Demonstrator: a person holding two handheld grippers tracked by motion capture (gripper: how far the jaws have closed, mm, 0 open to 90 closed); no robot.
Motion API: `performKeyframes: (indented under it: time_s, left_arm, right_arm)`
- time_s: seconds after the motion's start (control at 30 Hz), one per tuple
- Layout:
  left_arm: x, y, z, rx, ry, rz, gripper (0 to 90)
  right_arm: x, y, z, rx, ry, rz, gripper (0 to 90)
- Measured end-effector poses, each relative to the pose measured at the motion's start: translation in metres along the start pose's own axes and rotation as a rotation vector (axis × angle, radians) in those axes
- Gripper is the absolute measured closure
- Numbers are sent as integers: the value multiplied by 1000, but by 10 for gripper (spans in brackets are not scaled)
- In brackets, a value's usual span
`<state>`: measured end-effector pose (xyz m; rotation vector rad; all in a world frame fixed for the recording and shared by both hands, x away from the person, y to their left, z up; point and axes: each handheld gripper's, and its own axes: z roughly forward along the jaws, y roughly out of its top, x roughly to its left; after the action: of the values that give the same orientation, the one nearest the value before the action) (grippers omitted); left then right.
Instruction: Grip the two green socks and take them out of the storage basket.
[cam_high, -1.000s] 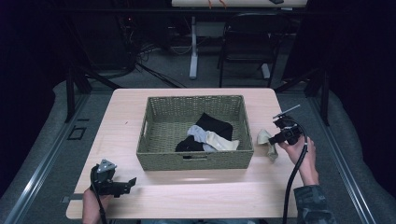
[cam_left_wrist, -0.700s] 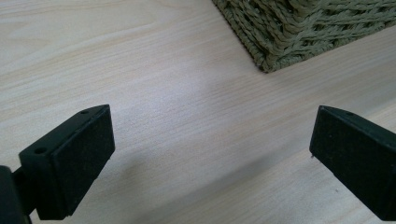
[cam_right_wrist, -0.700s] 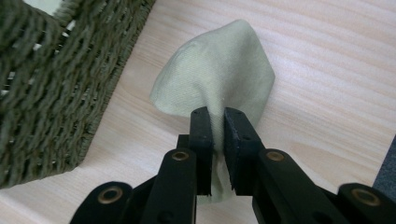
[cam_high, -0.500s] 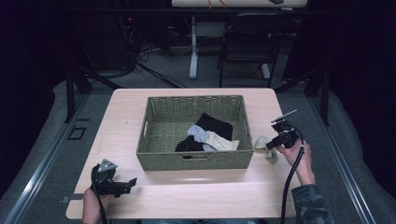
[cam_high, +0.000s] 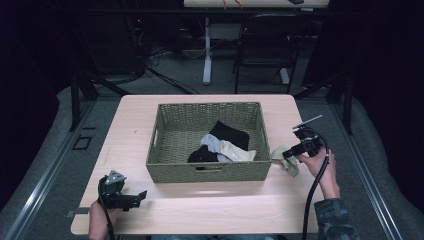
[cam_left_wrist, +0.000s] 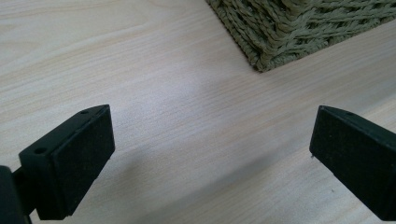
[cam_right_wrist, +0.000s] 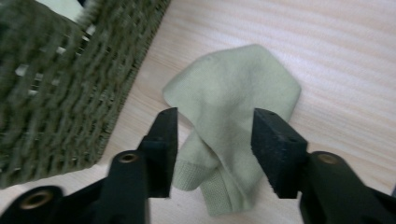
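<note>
Pale green sock (cam_right_wrist: 233, 107) lies flat on the wooden table (cam_high: 200, 210), just beside the right wall of the woven basket (cam_high: 165, 150) and outside it. In the high view the same sock (cam_high: 284, 159) sits between the basket and the right gripper (cam_high: 290, 153). The right gripper (cam_right_wrist: 214, 135) hangs right over the sock. Its jaws have just been opening, and now they stand partly apart with the sock under the gap; the black pads (cam_right_wrist: 273, 144) do not squeeze it. A hand (cam_high: 317, 162) holds this gripper at the right side of the table, and a black cable (cam_high: 312, 200) runs down from it toward the near edge. Inside the basket lie a black cloth (cam_high: 230, 134), a grey sock (cam_high: 212, 145) and a cream sock (cam_high: 237, 152), all in one small heap. The left gripper (cam_high: 135, 197) rests at the near left corner of the table, well apart from the sock. Its jaws stand wide, with only bare wood between them, and the near corner of the basket (cam_left_wrist: 280, 32) shows a little way ahead of it.
</note>
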<state>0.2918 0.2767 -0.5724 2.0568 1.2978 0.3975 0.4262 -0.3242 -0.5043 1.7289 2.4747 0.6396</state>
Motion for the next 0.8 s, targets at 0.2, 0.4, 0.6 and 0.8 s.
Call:
performKeyframes:
  time_s: [0.2,0.4,0.6,0.8]
  left_arm:
    - [0,0,0,0,1,0,1]
    - [-1,0,0,4,4,6,1]
    - [0,0,-1,4,8,5,1]
    - [1,-1,-1,4,13,-5,1]
  right_arm:
    - [6,0,-14,-29,4,-19,341]
    - [14,2,-26,-59,38,-40,270]
    - [25,4,-36,-84,58,-68,224]
    - [35,11,-58,-138,76,-96,148]
